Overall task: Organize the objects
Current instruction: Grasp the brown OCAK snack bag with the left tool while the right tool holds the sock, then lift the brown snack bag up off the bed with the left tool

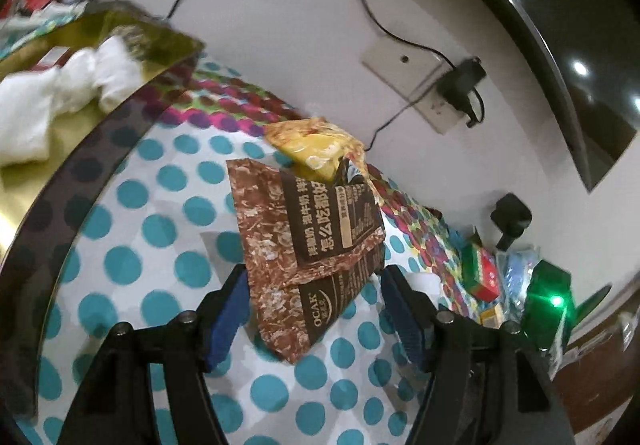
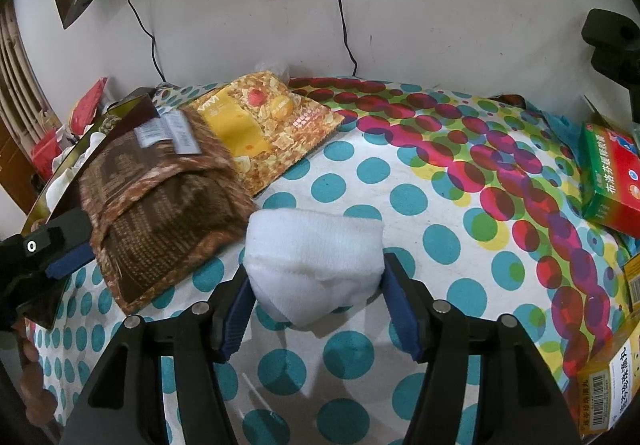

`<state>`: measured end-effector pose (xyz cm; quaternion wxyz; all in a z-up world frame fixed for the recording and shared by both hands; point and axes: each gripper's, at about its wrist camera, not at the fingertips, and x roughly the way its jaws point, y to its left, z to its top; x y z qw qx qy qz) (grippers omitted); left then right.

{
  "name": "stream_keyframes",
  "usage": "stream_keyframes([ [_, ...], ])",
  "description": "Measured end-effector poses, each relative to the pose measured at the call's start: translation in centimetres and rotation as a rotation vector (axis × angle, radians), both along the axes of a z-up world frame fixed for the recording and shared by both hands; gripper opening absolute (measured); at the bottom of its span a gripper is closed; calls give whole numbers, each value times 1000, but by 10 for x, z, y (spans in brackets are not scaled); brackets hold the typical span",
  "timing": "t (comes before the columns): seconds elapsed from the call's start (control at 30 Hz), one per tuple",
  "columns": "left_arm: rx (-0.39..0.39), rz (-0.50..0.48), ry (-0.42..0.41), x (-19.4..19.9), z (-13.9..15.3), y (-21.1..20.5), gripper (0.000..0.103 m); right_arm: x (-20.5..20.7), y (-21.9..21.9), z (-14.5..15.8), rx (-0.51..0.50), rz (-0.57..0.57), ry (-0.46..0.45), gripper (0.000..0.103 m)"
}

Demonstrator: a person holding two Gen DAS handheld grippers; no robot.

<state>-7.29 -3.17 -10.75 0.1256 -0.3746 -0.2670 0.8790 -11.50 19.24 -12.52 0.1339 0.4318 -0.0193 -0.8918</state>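
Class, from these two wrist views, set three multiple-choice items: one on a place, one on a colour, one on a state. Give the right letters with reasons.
1. Where does the yellow packet lie?
A. Partly under the brown packet
B. On the medicine box
C. On the floor

2. What colour is the sock?
A. Red
B. White
C. Black

3. How is the right gripper?
A. Empty and wide open
B. Out of view
C. Closed on the sock

Answers: 1 A, the brown packet overlaps its near edge. 2 B, its knit is plain white. 3 C, both pads press its sides.
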Motion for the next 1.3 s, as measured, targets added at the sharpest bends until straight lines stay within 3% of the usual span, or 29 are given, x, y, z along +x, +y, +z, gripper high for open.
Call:
stream_keyframes([
  [0.13, -94, -28, 39, -10, 4, 16, 69, 0, 0, 0, -1, 0, 0, 59],
  [0.23, -133, -63, 22, -23, 0, 26, 69, 0, 0, 0, -2, -1, 0, 59],
  [0.5, -137, -100, 75, -31, -4, 35, 68, 1, -2, 0, 3, 6, -1, 62],
  [0.73, -239, -202, 123, -32, 7, 63, 54, 2, -2, 0, -5, 5, -2, 62],
  [0.8, -271, -212, 126, -35, 7, 67, 37, 1, -2, 0, -8, 4, -2, 62],
  [0.93, -179, -234, 89, -47, 5, 60, 10, 1, 0, -1, -20, 4, -3, 62],
  [1.1, -206, -284, 141, -41, 13, 71, 6, 0, 1, -1, -18, 4, -3, 62],
  [1.3, -207, -279, 193, -32, 24, 72, 2, -1, 1, 0, -30, 4, -4, 62],
])
